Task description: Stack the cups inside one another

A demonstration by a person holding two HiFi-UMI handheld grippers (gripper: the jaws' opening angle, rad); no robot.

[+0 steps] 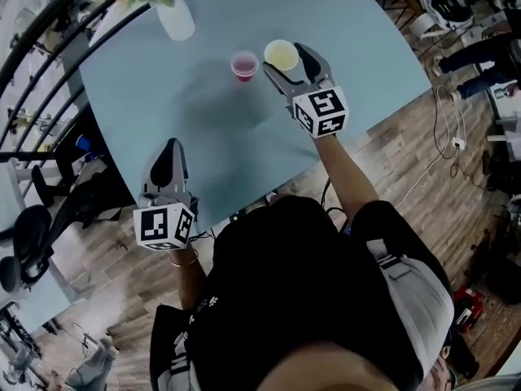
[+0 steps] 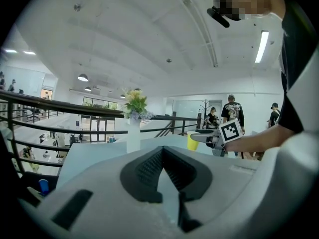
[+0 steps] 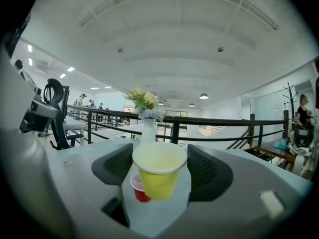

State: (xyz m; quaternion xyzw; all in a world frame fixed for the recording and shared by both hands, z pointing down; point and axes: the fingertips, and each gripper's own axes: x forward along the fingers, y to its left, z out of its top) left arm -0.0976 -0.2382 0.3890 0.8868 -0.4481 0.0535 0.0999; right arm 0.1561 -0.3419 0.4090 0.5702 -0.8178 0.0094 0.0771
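Observation:
A yellow paper cup (image 1: 282, 54) is between the fingers of my right gripper (image 1: 289, 65), which is shut on its rim. In the right gripper view the yellow cup (image 3: 159, 176) hangs slightly above the table between the dark pads (image 3: 115, 169). A smaller red cup (image 1: 244, 64) stands upright on the pale blue table (image 1: 203, 137) just left of it, and the red cup (image 3: 138, 188) shows partly behind the yellow one. My left gripper (image 1: 169, 155) hovers near the table's front left edge, shut with nothing in it, its pads (image 2: 149, 171) meeting at the tip.
A white vase (image 1: 175, 15) with flowers stands at the table's far left corner. The table's front edge runs diagonally close to my body. Chairs, cables and people lie beyond the table on the wooden floor (image 1: 407, 169).

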